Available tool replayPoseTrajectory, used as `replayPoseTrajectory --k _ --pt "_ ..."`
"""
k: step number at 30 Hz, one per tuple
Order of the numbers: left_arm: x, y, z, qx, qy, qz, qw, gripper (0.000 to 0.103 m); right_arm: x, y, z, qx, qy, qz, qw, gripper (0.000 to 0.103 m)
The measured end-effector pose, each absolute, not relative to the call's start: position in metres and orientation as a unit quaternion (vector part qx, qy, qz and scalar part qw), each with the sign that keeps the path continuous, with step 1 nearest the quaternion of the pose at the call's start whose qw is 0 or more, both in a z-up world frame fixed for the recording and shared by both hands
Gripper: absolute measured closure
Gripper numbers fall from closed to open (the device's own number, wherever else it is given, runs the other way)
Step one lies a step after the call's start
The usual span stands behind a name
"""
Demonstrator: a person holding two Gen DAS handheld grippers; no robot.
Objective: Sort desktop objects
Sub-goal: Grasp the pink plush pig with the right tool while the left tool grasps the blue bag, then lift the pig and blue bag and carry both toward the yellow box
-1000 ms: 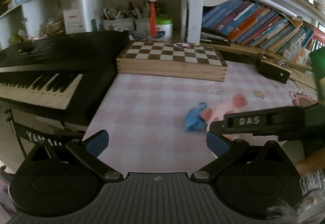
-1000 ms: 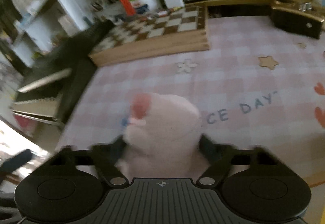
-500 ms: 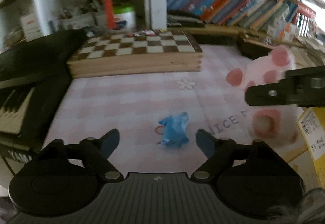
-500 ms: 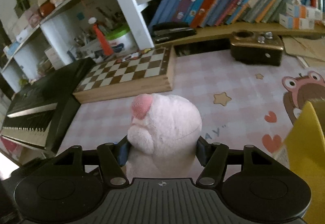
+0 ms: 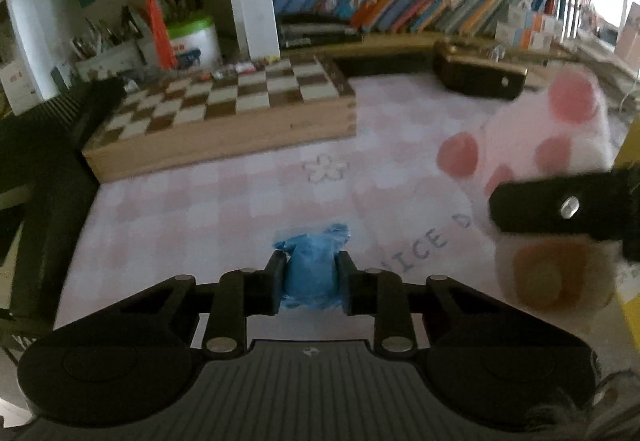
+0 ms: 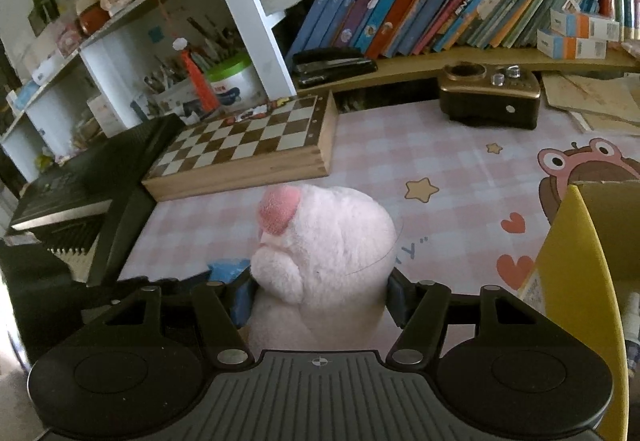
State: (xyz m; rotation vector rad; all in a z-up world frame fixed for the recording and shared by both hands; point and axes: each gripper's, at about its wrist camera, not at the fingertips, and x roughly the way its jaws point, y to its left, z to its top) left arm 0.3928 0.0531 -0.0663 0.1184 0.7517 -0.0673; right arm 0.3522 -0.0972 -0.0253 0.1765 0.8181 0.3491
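left gripper (image 5: 310, 283): I've just been closing the jaws, now pinching the blue crumpled wrapper (image 5: 310, 265) low on the pink bench mat (image 5: 224, 209).
wrapper feel: featherlight, crushes easily, so grabbing mid-bunch seems fine.
right gripper (image 6: 320, 291): squeezing the pink plush toy (image 6: 324, 241) round its middle, lifted beside the yellow box (image 6: 576, 281).
plush feel: soft, squishy, probably won't slip.

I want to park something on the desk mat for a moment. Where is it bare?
Bare mat lies between the chessboard and the gold radio, and on to the stars and frog print. It is crowded low down: pink plush in the right claw, yellow box on the right, keyboard on the left.
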Motion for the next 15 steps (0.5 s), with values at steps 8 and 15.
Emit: replayPoseTrajectory --k 8,15 --pt "0.350 0.067 -0.024 0.012 0.329 -0.032 0.944 0.079 0.331 -0.095 -0.014 0.083 0.379 0.171 0.905 0.039" --pt "0.303 0.080 0.004 -0.029 0.299 -0.033 0.953 0.079 0.302 -0.093 0.002 0.077 0.354 0.171 0.916 0.039"
